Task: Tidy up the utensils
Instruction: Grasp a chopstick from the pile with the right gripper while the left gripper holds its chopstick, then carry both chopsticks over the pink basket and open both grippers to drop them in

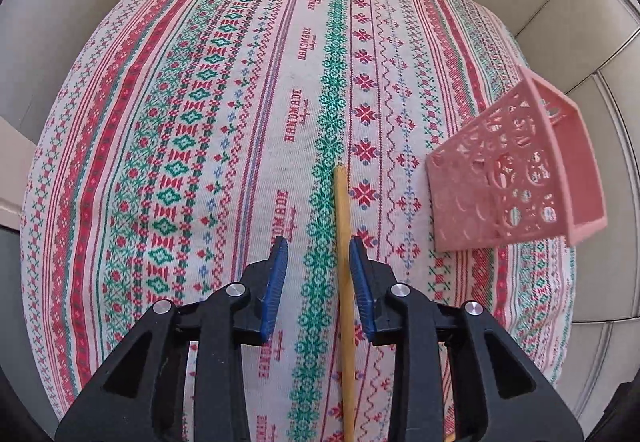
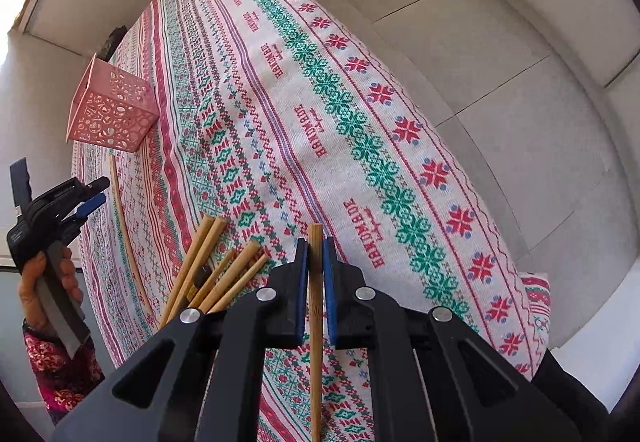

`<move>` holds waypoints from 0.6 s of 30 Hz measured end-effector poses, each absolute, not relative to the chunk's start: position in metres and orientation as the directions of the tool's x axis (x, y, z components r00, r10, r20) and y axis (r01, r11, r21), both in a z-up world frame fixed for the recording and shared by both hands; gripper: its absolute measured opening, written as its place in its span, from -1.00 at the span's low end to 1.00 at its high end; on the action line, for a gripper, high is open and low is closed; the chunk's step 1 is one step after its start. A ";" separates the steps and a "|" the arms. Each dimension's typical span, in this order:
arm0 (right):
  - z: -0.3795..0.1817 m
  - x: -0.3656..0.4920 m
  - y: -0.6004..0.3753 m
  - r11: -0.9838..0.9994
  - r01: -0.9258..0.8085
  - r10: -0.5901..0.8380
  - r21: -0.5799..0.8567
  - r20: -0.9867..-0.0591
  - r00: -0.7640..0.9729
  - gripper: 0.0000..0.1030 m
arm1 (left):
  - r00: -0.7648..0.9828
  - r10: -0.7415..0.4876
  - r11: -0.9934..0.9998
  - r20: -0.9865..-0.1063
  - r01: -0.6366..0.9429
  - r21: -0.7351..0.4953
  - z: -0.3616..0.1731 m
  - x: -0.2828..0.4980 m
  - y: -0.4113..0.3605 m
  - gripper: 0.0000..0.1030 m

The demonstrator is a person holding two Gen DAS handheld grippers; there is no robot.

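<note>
My left gripper (image 1: pixel 318 246) hangs open over the patterned tablecloth (image 1: pixel 240 82). A pale wooden chopstick (image 1: pixel 343 226) lies on the cloth between its blue pads, close to the right pad (image 1: pixel 362 282); the left pad stands well clear of it. A pink perforated basket (image 1: pixel 516 178) stands to the right. My right gripper (image 2: pixel 317 244) is shut on a darker bamboo chopstick (image 2: pixel 315 342) that runs lengthwise between its pads. Several more chopsticks (image 2: pixel 208 270) lie bunched just left of it. In the right wrist view the left gripper (image 2: pixel 94 198) hovers beside the lone chopstick (image 2: pixel 124 226), below the basket (image 2: pixel 112 110).
The tablecloth (image 2: pixel 360 102) covers the whole table and drapes over its edges. Grey floor tiles (image 2: pixel 520 82) surround the table. A person's hand (image 2: pixel 44 274) in a patterned sleeve (image 2: pixel 60 370) holds the left gripper at the table's edge.
</note>
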State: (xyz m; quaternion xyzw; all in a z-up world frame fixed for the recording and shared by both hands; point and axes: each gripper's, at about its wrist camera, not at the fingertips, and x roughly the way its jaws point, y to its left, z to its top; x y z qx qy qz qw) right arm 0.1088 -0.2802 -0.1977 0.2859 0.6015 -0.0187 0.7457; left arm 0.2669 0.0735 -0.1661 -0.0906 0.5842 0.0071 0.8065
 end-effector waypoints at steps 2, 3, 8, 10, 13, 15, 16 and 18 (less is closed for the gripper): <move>-0.196 0.111 -0.278 0.831 0.360 0.341 0.425 -0.899 0.276 -0.85 | 0.314 -0.090 0.984 -0.945 -0.116 -0.133 -0.170 0.275 0.071 -0.32; -0.196 0.113 -0.276 0.829 0.350 0.353 0.436 -0.894 0.278 -0.85 | 0.320 -0.086 0.986 -0.943 -0.108 -0.126 -0.169 0.279 0.068 -0.29; -0.192 0.118 -0.274 0.823 0.332 0.376 0.461 -0.880 0.291 -0.85 | 0.282 0.020 0.999 -0.959 -0.051 0.006 -0.171 0.292 0.053 -0.44; -0.192 0.116 -0.280 0.811 0.348 0.385 0.471 -0.877 0.289 -0.85 | 0.284 0.015 0.999 -0.959 -0.032 0.007 -0.170 0.294 0.053 -0.66; -0.191 0.110 -0.286 0.795 0.361 0.399 0.488 -0.868 0.295 -0.85 | 0.278 -0.016 1.000 -0.961 -0.020 -0.022 -0.169 0.290 0.061 -0.86; -0.188 0.106 -0.290 0.786 0.356 0.408 0.505 -0.857 0.315 -0.85 | 0.272 -0.032 0.999 -0.962 -0.019 -0.039 -0.167 0.281 0.069 -0.88; -0.187 0.104 -0.290 0.782 0.351 0.413 0.515 -0.850 0.327 -0.85 | 0.272 -0.047 0.998 -0.961 -0.015 -0.054 -0.167 0.272 0.073 -0.88; -0.180 0.101 -0.290 0.776 0.339 0.420 0.532 -0.837 0.350 -0.85 | 0.298 -0.098 0.994 -0.950 -0.015 -0.107 -0.162 0.244 0.089 -0.88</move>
